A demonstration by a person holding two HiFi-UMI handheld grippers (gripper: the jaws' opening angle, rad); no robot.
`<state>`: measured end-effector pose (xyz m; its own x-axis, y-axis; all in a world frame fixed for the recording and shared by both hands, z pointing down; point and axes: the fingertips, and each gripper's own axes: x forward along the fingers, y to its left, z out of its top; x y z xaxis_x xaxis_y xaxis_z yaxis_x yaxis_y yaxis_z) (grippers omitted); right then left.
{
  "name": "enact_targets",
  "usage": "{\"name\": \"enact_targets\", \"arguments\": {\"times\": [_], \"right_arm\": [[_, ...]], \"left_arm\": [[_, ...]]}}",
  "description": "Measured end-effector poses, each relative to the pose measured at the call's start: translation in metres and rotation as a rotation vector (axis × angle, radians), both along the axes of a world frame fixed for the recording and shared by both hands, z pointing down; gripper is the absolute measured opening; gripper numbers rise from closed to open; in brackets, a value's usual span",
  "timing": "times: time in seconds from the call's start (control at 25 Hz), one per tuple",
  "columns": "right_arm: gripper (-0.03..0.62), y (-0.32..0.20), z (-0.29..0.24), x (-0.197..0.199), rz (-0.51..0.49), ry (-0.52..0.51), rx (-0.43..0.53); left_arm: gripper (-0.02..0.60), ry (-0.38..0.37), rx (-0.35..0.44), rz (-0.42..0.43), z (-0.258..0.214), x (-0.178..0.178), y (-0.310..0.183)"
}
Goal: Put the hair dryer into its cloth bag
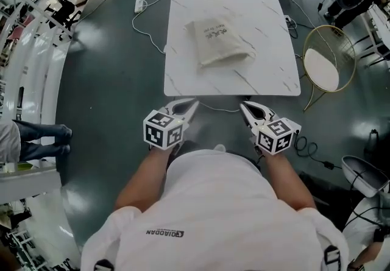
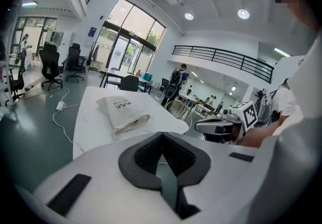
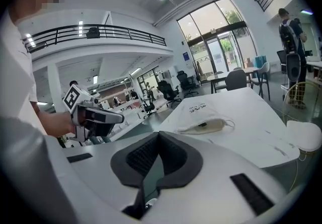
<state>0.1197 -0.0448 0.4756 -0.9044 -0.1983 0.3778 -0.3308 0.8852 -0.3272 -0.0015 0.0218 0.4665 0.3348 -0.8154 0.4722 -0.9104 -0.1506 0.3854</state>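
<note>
A beige cloth bag (image 1: 218,41) lies bulging on the white marble table (image 1: 262,78), its mouth toward the near right. In the right gripper view a small dark part shows inside the mouth of the bag (image 3: 201,117); the hair dryer is otherwise hidden. My left gripper (image 1: 194,103) and right gripper (image 1: 242,106) hover side by side just short of the table's near edge, both shut and empty. Looking along the left gripper (image 2: 162,135), its pads meet, with the bag (image 2: 123,112) ahead. The right gripper (image 3: 158,135) is likewise closed on nothing.
A gold-framed round chair (image 1: 323,66) stands by the table's right side. A power strip (image 1: 140,3) with a white cable lies on the floor at the far left, and black cables (image 1: 308,148) at the near right. Someone's legs (image 1: 39,139) are at the left edge.
</note>
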Motion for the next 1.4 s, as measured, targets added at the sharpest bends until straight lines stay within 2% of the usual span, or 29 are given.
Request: {"name": "enact_targets", "arguments": {"times": [0.36, 0.76, 1.0, 1.16, 1.4], "right_arm": [[0.021, 0.025, -0.004, -0.019, 0.089, 0.032, -0.003], [0.021, 0.04, -0.009, -0.033, 0.142, 0.057, 0.022], [0.021, 0.048, -0.018, -0.032, 0.163, 0.046, 0.023], [0.021, 0.049, -0.007, -0.03, 0.175, 0.058, 0.004], [0.021, 0.053, -0.004, -0.028, 0.204, 0.01, -0.073]], "left_arm": [[0.028, -0.025, 0.0, 0.115, -0.002, -0.011, 0.01], [0.028, -0.041, 0.029, 0.17, -0.004, -0.03, 0.02], [0.028, -0.043, 0.017, 0.199, 0.002, -0.031, 0.022], [0.028, -0.056, 0.01, 0.208, 0.006, -0.033, 0.025], [0.028, -0.044, 0.006, 0.209, 0.004, -0.034, 0.029]]}}
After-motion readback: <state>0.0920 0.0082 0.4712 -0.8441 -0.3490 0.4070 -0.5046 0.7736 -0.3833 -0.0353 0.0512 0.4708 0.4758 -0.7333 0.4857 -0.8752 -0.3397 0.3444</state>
